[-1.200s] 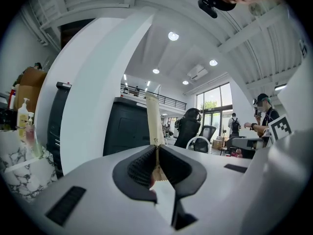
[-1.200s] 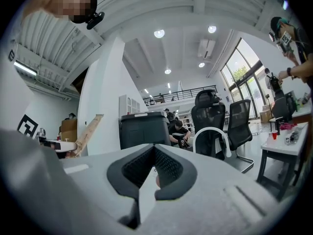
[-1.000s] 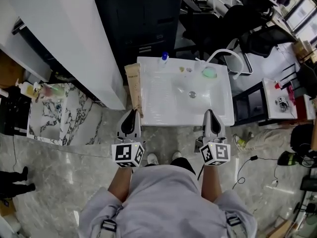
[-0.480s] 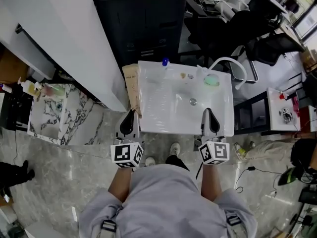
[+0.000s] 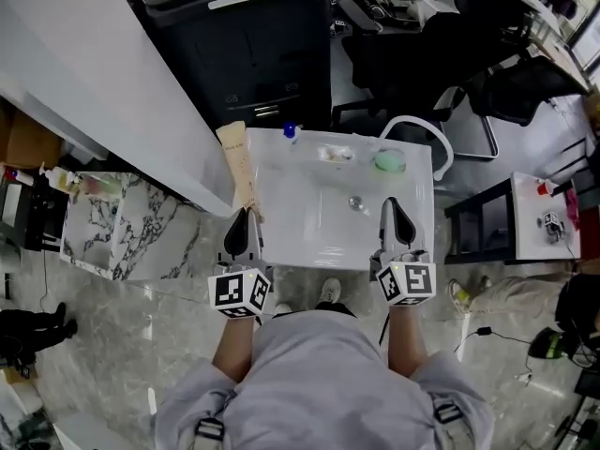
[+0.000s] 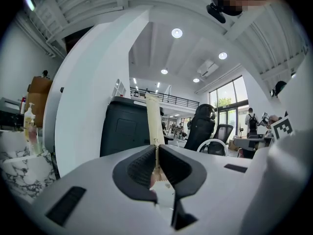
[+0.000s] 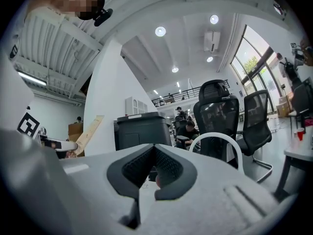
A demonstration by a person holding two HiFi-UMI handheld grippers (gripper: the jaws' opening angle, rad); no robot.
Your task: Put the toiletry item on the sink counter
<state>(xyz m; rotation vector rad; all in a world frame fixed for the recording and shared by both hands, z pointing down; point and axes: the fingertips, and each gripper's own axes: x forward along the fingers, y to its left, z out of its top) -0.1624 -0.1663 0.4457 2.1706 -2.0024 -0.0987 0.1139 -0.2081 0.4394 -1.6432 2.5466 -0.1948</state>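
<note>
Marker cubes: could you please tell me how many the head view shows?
2: one cube on the left gripper at the sink's front-left corner, the other on the right gripper near its front-right corner. None seems hidden.

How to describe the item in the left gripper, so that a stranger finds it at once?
Find the white sink in the middle of the head view. At its left edge a flat beige tube sticks out of the left gripper, whose jaws are shut on it. Nothing else there is long and tan; the blue-capped bottle on the sink is small.
</note>
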